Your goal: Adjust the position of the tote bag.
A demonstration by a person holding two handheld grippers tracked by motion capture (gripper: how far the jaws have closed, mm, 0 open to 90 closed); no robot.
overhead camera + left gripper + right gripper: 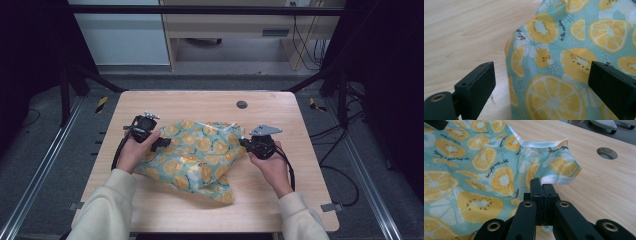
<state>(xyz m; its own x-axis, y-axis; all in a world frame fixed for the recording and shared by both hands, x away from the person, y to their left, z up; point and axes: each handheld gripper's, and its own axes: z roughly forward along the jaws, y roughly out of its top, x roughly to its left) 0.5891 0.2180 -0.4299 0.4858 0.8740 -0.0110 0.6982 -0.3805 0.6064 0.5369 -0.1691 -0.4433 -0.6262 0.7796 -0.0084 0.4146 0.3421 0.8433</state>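
1. The fruit-print cloth (200, 157) lies crumpled in the middle of the wooden counter (165, 102), between the person's two hands; from the high view its folds bunch up so that what lies beneath it cannot be made out.
2. Right hand-held gripper (543, 187): in its own view the jaws are clenched tight together, with the white hemmed edge of the cloth pinched between them. The high view shows the gripper (246, 143) at the cloth's right edge, but the pinch itself is too small to read there.
3. Left hand-held gripper (541, 82): its own view shows both black jaws standing wide apart, released, with the cloth's edge lying between them and the pads not pressing on it. In the high view the gripper (165, 144) sits at the cloth's left side, its jaws partly covered by the hand (134, 152).
4. The left gripper view is cut close: the cloth runs off the top, right and bottom of the picture, so its full shape is lost there.
5. The right gripper view adds small print lettering on the cloth and a round hole (607, 153) in the counter, well apart from the cloth; the high view shows that hole (242, 104) as a dark disc near the far edge.
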